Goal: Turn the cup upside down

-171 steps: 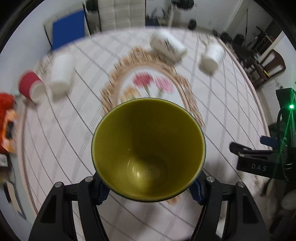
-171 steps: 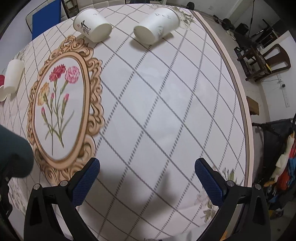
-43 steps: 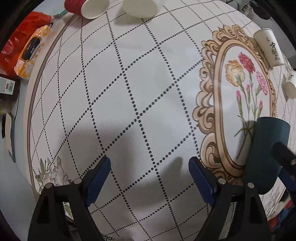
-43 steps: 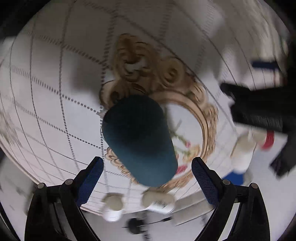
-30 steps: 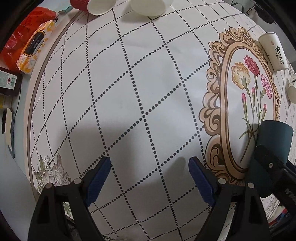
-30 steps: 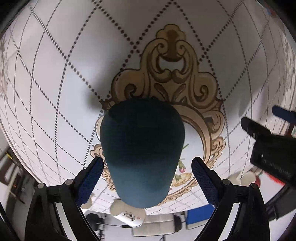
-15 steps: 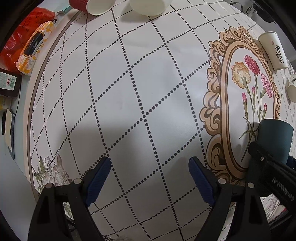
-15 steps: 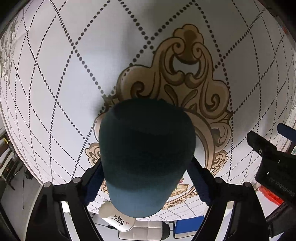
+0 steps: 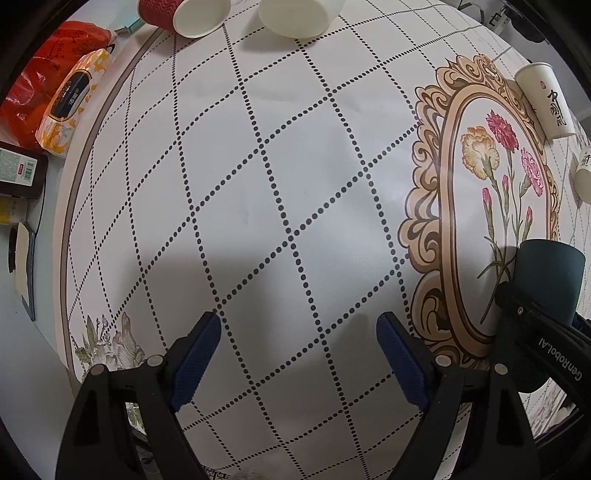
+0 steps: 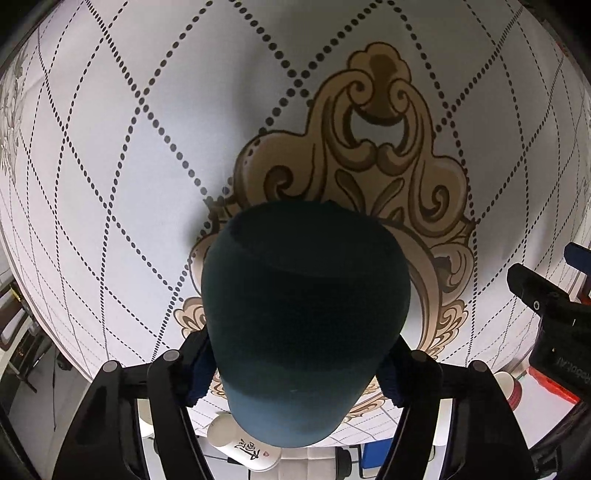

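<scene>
The dark teal cup (image 10: 303, 317) fills the middle of the right wrist view, mouth down on the tablecloth over the gold frame print, its base toward the camera. My right gripper (image 10: 295, 365) is shut on the cup, blue pads pressed against both sides. In the left wrist view the same cup (image 9: 550, 273) stands at the right edge, with the right gripper's black body in front of it. My left gripper (image 9: 299, 362) is open and empty over the white dotted-diamond tablecloth (image 9: 258, 184), well left of the cup.
A red cup (image 9: 177, 14) and a white cup (image 9: 299, 14) lie at the far table edge. Two printed paper cups (image 9: 546, 99) lie at the right. An orange packet (image 9: 70, 99) and red bag lie off the table's left edge.
The right gripper's fingers have closed in from wide open onto the sides of the teal cup. The left gripper has stayed open and nearly still.
</scene>
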